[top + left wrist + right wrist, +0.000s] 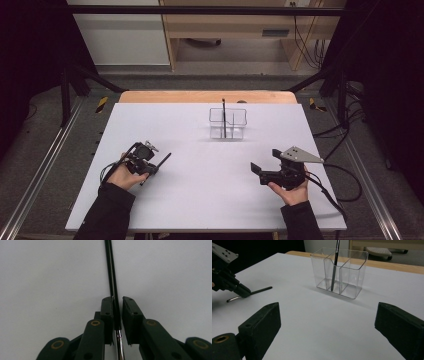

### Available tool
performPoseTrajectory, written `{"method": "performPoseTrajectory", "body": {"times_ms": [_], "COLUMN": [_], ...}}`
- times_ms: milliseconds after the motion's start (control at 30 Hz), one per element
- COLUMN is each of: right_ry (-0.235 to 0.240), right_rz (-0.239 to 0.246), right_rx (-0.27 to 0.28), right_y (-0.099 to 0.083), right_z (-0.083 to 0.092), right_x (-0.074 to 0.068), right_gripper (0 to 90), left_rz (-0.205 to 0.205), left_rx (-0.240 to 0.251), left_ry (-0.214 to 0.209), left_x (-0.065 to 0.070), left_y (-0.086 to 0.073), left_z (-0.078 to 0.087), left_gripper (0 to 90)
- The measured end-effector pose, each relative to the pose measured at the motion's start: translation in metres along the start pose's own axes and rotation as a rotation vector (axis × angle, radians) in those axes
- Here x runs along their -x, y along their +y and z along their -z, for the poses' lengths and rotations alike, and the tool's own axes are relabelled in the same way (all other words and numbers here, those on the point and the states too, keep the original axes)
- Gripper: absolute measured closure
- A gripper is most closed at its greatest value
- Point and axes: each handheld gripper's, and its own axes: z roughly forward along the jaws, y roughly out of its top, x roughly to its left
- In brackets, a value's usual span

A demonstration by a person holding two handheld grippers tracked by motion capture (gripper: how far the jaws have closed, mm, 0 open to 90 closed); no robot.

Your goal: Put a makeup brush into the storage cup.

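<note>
1. We see our left gripper (151, 169) low over the white table (200, 200), its two black jaws drawn in on a thin black brush (159, 166) that lies between them.
2. In the left gripper view the brush (113, 277) runs straight out ahead of the claw (117, 312) along the line of the jaws, its dark handle reaching well beyond the tips, its shiny metal ferrule back between the jaw arms, toward the hand.
3. The jaw on the left of that view touches the handle; the other stands just beside it with a thin sliver of light between, so we cannot tell whether the pads fully press on the brush.
4. From the right gripper view we see the left gripper (244, 293) with the brush (259, 291) sticking out on both sides of its jaws, the metal end pointing back and the dark end lying on the table.
5. Our right gripper (256, 169) rests in its hand on the other side of the table, well apart from the left one, its jaws spread wide with nothing between them.
6. Ahead of the right claw (327, 325) stands a clear divided holder (339, 272) with a second brush (335, 262) leaning in its middle compartment.
7. In the high view that holder (228, 124) stands beyond both grippers, between them and nearer the table's far edge.
</note>
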Motion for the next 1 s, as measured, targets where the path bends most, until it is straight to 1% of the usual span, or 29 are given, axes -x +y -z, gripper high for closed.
{"method": "performPoseTrajectory", "body": {"times_ms": [167, 367, 667, 833, 933, 1000], "right_ry": [0.001, 0.002, 0.005, 0.004, 0.005, 0.004], "right_rz": [0.002, 0.003, 0.006, 0.007, 0.009, 0.008], "right_rx": [-0.010, -0.018, -0.023, -0.025, -0.024, -0.023], "right_y": [-0.001, -0.001, -0.002, -0.002, -0.002, -0.001], "right_z": [-0.002, -0.003, -0.003, -0.003, -0.003, -0.002], "right_x": [0.000, -0.001, -0.001, -0.001, -0.001, -0.001], "right_gripper": [6.9, 6.8, 6.8, 6.7, 6.7, 6.7], "left_rz": [0.000, -0.006, -0.040, -0.052, -0.059, -0.065], "left_rx": [-0.003, -0.005, -0.006, 0.020, 0.048, 0.071], "left_ry": [-0.002, -0.001, 0.012, 0.008, 0.012, 0.004], "left_x": [0.000, 0.000, 0.003, 0.004, 0.007, 0.009], "left_y": [0.000, 0.000, 0.000, 0.000, 0.000, 0.000], "left_z": [0.000, 0.000, 0.001, 0.010, 0.017, 0.023], "left_gripper": [83.0, 83.3, 83.5, 83.5, 83.5, 83.5]}}
